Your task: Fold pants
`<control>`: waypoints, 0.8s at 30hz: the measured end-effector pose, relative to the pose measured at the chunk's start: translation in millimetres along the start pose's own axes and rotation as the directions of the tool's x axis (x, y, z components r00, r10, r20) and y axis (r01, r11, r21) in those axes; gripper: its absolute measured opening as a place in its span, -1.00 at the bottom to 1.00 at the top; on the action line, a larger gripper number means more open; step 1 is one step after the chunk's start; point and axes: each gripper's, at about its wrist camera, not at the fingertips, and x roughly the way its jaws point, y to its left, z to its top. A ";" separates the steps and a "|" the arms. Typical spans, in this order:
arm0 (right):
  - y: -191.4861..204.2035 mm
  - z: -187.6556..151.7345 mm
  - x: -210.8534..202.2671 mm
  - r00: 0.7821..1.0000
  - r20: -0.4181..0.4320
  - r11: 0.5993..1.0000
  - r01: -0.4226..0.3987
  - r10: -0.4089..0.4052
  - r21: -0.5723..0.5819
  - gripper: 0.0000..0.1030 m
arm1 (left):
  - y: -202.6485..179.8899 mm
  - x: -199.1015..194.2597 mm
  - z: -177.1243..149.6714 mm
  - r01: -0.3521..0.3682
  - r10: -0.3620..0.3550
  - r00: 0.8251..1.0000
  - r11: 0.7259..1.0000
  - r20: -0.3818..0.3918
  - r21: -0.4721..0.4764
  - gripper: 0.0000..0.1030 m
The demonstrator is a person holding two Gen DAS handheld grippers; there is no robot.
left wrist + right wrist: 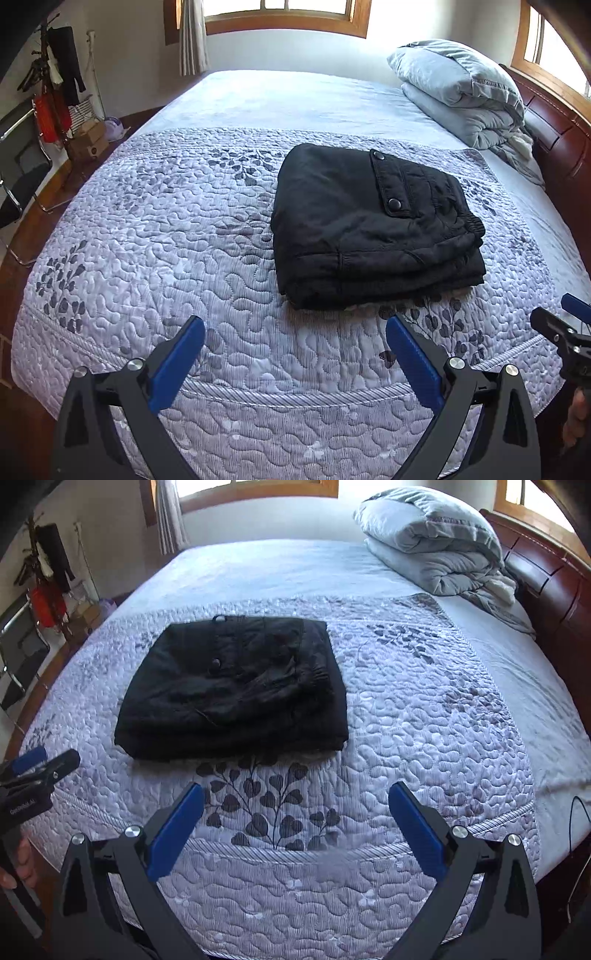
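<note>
Both grippers hover above the near edge of the bed, jaws spread wide and holding nothing. In its own view the left gripper [295, 332] has only bare quilt [166, 229] between its blue pads, and the right gripper [295, 801] likewise frames a printed leaf motif on the quilt with no cloth in its span.

Just beyond them lie the black pants [369, 229], already stacked into a compact, thick rectangle resting flat on the quilt. From the left gripper the bundle sits at about one o'clock; from the right gripper the pants [232, 690] sit at about eleven o'clock. So the bundle lies ahead and roughly between the two tools, neither clearly nearer. Its slightly longer side appears to run across the bed, from nine to three o'clock, with the layered fold edges facing the grippers and a snap-buttoned pocket flap on top. I judge the folding essentially done; any remaining move would be a straight reach forward to tidy or press the stack.

Farther off, at one o'clock, a folded grey duvet [432, 542] rests by the headboard [546, 579].

Small white lettering shows on the left tool's body at the right view's left edge, too blurred to read. No other writing is legible.
</note>
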 end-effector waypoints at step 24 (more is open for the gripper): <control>-8.2 19.8 1.7 0.999 0.028 0.999 -0.025 0.023 0.045 0.94 | -19.9 -3.9 21.8 -0.003 0.001 0.999 0.998 0.032 0.066 0.93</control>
